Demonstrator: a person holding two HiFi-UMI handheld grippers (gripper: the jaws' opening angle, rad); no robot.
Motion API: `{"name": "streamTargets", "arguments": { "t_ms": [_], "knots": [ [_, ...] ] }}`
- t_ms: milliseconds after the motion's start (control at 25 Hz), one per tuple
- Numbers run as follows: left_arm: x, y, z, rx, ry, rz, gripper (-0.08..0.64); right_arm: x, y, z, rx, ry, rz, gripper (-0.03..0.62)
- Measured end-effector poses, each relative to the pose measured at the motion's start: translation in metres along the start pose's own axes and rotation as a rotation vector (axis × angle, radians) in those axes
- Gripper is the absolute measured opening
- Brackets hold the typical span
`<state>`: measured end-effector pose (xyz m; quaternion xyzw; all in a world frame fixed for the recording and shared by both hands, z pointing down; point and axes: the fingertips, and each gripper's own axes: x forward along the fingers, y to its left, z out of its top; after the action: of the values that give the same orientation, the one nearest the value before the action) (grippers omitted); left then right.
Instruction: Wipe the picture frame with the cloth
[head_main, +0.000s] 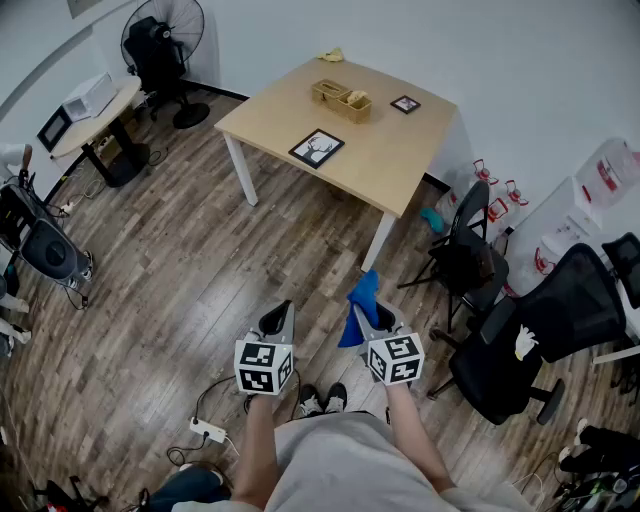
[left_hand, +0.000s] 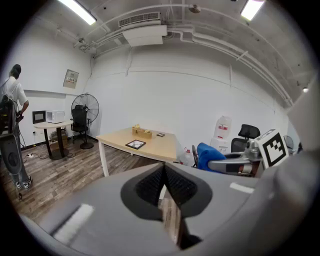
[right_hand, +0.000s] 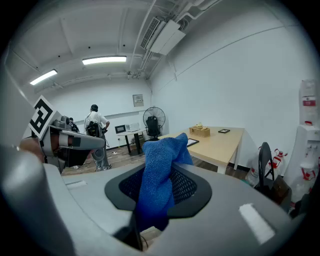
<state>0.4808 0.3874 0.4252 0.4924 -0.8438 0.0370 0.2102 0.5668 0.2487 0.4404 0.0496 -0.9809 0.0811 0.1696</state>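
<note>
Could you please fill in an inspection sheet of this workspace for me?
Surface: table, light wood, bare in parts.
Job's things: picture frame flat on table; cloth in right hand-held gripper.
Clutter: wooden box, small frame, yellow item on table.
Grippers: left hand-held gripper shut, empty; right shut on cloth.
Cables: power strip with cord on floor.
Surroundings: fan, office chair, water bottles.
</note>
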Motion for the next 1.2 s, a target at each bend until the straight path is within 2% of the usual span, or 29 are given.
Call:
{"name": "streamTargets", "arguments": {
  "t_ms": [200,480,640,760,1200],
  "knots": [
    [0.0,0.004,0.003,0.002,-0.013,-0.017,0.051,0.006,0.006,0.003,-0.005,0.0,-0.006,0.103],
    [-0.006,0.015,-0.001,-0.064,-0.012,-0.048,0.051,0.013,0.017,0.003,0.055,-0.021,-0.005,0.103],
    [-0.002,0.025,-0.005,-0.094,0.026,-0.044,0.051,0.018,0.019,0.004,0.059,-0.018,-0.011,0.104],
    [-0.004,0.038,-0.006,-0.115,0.022,-0.036,0.051,0.023,0.028,0.002,0.055,-0.016,-0.015,0.104],
    [0.002,0.074,0.001,-0.09,-0.005,-0.027,0.051,0.056,0.039,0.009,0.041,-0.023,-0.013,0.104]
  ]
}}
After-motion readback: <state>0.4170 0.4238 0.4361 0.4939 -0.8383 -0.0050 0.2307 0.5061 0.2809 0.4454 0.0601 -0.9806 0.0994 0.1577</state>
